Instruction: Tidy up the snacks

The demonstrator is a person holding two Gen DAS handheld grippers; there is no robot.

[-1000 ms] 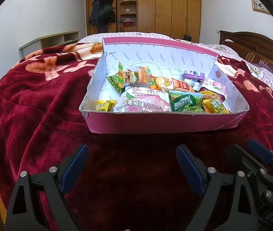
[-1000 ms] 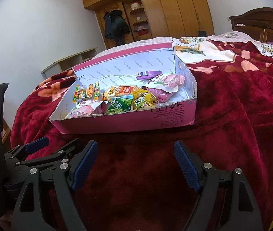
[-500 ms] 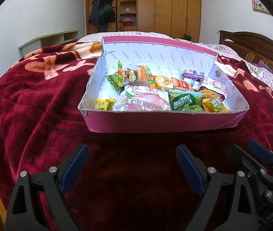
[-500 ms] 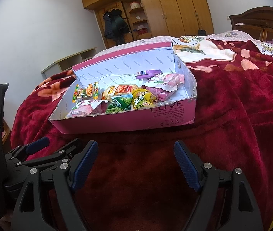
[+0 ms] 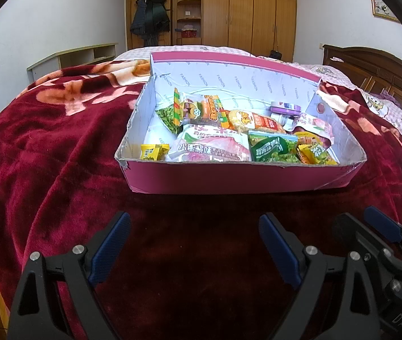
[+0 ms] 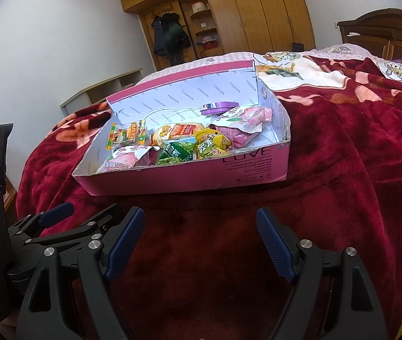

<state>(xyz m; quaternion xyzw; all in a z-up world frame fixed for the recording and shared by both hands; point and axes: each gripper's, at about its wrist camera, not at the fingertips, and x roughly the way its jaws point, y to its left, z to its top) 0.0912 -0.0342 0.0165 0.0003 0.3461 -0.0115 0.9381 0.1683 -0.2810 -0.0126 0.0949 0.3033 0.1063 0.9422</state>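
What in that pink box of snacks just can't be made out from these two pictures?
- Box floor: both views, covered by the snack packets.
- Bottle under the purple lid: left view, mostly behind packets; contents unknowable.
- Small yellow packet: left view, lower part cut by the pink box front wall.
- Packet print: both views, too small to read.

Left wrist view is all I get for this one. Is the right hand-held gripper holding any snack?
Observer: No. The right hand-held gripper is open above the red blanket, with nothing between its fingers.
Operator: The pink box's front wall looks plain to me. Is there any print on it?
Observer: Yes. The pink box has dark lettering near the right end of that wall, with "LOVE" the largest word.
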